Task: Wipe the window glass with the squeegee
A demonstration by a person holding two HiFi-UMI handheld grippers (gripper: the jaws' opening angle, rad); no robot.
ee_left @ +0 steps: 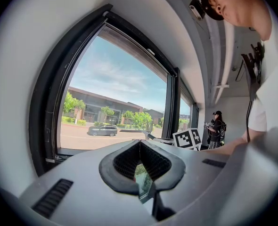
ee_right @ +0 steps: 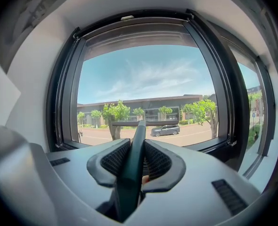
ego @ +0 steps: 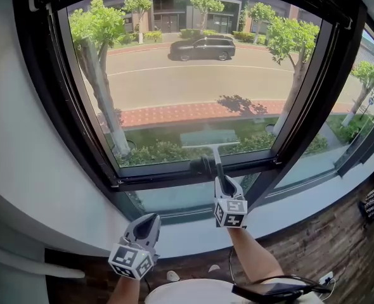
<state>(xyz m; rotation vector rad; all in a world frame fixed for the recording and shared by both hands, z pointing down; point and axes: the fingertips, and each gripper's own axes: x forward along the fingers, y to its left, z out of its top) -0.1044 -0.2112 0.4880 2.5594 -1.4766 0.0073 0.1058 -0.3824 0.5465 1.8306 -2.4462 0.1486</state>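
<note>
Currently my right gripper is clamped on the squeegee handle. Its blade lies across the lower part of the glass, just above the bottom frame. My left gripper hangs lower, jaws pressed together on nothing, apart from the glass.

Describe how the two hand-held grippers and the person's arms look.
Both the left hand-held gripper and the right hand-held gripper have smooth grey bodies with black ribbed pads lining the jaws. Each carries a cube with black-and-white square markers. The forearms are bare; a white short sleeve shows. A black cable runs near the right arm.
</note>
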